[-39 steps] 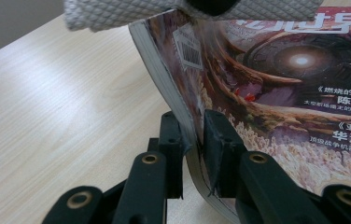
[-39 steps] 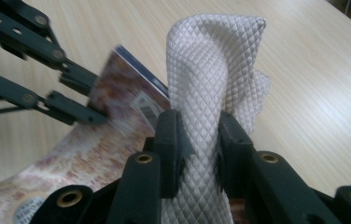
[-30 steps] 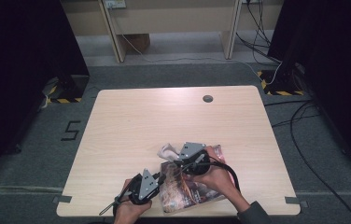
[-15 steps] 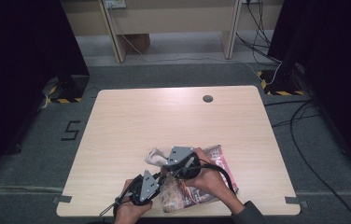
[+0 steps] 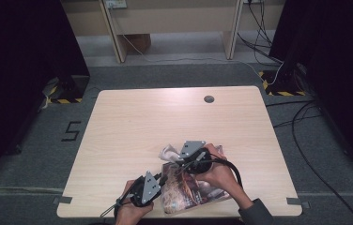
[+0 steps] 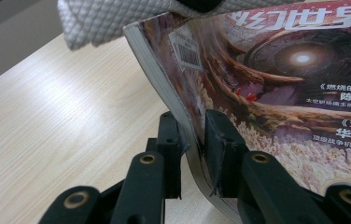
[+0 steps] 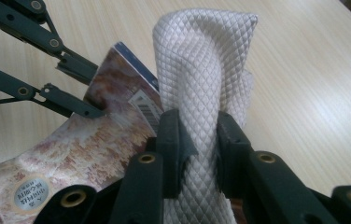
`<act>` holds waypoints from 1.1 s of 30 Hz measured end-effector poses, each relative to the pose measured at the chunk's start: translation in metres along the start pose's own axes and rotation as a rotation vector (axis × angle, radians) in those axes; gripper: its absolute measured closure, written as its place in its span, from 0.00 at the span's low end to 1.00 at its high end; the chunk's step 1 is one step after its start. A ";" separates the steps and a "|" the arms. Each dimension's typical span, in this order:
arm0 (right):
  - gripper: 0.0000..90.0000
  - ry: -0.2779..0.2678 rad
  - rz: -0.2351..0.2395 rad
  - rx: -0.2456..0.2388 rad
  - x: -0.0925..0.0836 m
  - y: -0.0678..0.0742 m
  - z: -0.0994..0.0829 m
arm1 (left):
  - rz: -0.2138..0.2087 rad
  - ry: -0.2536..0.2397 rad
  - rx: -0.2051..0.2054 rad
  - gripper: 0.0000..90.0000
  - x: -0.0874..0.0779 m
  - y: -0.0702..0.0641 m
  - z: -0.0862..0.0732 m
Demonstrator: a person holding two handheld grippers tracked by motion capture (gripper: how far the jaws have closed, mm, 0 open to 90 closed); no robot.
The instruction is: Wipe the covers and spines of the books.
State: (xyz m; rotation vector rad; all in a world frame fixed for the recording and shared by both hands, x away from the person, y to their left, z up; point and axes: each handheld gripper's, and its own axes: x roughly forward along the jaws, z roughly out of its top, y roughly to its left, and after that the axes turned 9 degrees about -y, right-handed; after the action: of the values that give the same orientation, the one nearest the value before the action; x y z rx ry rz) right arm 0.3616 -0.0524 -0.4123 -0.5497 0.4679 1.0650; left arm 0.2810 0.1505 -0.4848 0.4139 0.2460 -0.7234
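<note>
Pale wood table (image 5: 132, 131) — magazine (image 5: 188, 190) at near edge, small dark disc (image 5: 209, 99) far side.

Hidden and cut-off bits

The cloth (image 6: 117, 18) runs off the top edge in the left gripper view, and the magazine (image 6: 281, 93) runs off the right side. In the high view, the right hand (image 5: 217, 171) covers part of the magazine, and its words are too small to read.
</note>
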 end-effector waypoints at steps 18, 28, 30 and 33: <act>0.83 -0.022 0.031 -0.077 0.005 0.017 0.018 | 0.000 -0.005 0.014 0.85 -0.001 -0.002 0.000; 0.83 0.019 0.004 -0.024 0.003 -0.005 -0.003 | 0.000 -0.004 0.007 0.84 0.000 -0.001 0.000; 0.83 0.025 -0.006 -0.014 0.002 -0.008 -0.007 | -0.003 -0.001 0.012 0.84 0.000 -0.001 0.000; 0.83 0.044 -0.017 -0.003 0.002 -0.013 -0.012 | -0.002 -0.001 0.011 0.84 0.000 -0.001 0.000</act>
State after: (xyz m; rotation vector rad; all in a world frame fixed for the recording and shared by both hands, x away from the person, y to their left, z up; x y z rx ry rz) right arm 0.3732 -0.0639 -0.4202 -0.5795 0.4998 1.0390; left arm 0.2799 0.1497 -0.4849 0.4240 0.2412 -0.7274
